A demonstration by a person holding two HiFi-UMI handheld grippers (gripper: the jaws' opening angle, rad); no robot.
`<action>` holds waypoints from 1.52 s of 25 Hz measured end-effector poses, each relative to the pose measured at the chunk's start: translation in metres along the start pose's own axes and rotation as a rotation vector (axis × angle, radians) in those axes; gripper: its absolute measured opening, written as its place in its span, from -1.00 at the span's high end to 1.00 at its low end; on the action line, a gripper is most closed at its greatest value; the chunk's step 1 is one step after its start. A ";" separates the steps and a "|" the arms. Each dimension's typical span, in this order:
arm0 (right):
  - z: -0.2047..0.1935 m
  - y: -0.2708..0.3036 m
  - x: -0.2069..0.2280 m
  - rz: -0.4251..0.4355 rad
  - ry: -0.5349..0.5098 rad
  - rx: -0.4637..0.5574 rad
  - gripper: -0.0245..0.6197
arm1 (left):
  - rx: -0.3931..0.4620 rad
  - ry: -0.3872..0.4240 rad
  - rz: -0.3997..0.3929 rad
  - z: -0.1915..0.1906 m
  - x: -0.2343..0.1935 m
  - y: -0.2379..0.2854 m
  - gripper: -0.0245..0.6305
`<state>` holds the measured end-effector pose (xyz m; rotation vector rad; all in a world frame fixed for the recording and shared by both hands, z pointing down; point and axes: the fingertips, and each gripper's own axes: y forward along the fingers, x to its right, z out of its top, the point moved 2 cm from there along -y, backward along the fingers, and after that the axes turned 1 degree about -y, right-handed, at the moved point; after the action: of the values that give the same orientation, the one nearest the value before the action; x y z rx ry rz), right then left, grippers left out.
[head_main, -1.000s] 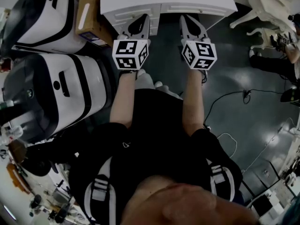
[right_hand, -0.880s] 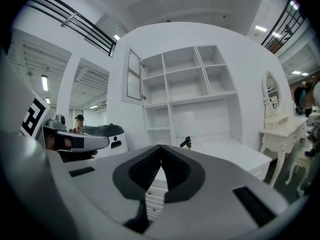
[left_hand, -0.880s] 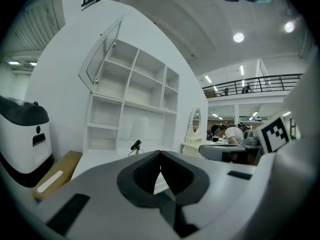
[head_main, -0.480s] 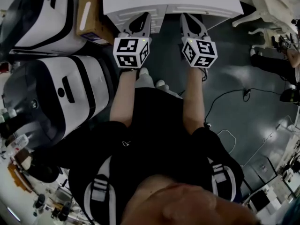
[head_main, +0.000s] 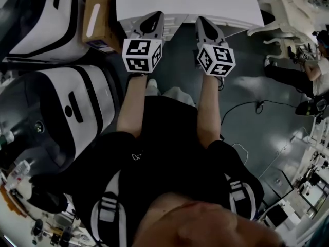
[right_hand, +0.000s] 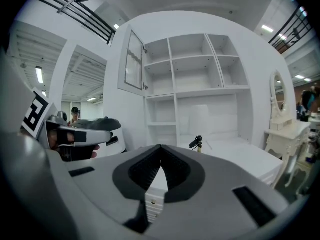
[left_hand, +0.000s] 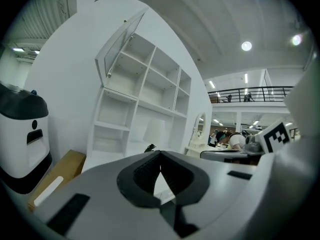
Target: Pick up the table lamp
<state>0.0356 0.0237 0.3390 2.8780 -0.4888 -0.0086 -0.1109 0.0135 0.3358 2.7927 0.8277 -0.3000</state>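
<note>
A white table lamp (right_hand: 199,115) with a pale shade stands at the back of a white desk (head_main: 185,4), under a white shelf unit; the left gripper view also shows the lamp (left_hand: 155,132). Near it on the desk is a small black object (right_hand: 198,143). My left gripper (head_main: 152,18) and right gripper (head_main: 204,23) are held side by side at the desk's front edge, pointing at it, well short of the lamp. Both are shut with nothing between them, the left gripper (left_hand: 160,153) and the right gripper (right_hand: 160,160) each closed tip to tip.
Two big white-and-black machines (head_main: 67,112) stand to my left, with a cardboard box (head_main: 97,17) against the desk. A white dressing table with a mirror (right_hand: 280,114) is to the right. A cable (head_main: 257,107) lies on the grey floor.
Both grippers have crept forward towards the desk, which now sits a little closer in the head view. Their jaws stay shut.
</note>
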 end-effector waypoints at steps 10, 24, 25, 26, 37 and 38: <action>0.023 0.028 -0.019 0.005 -0.058 0.025 0.87 | 0.064 -0.049 0.002 0.017 -0.038 0.000 0.89; 0.012 0.061 -0.023 0.050 -0.034 -0.012 0.87 | 0.048 -0.063 0.127 0.013 -0.088 -0.001 0.89; 0.010 0.062 -0.019 0.046 -0.025 -0.011 0.87 | 0.042 -0.057 0.118 0.011 -0.085 0.002 0.89; 0.008 0.064 -0.015 0.042 -0.015 -0.010 0.87 | 0.034 -0.049 0.110 0.009 -0.082 0.006 0.89; -0.019 0.093 0.016 0.034 0.073 -0.036 0.87 | -0.062 -0.013 0.095 -0.012 -0.078 0.047 0.89; -0.021 0.095 0.021 0.029 0.079 -0.036 0.87 | -0.072 -0.010 0.091 -0.014 -0.076 0.053 0.89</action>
<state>0.0257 -0.0657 0.3812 2.8227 -0.5096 0.0999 -0.1421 -0.0654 0.3767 2.7493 0.6924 -0.2639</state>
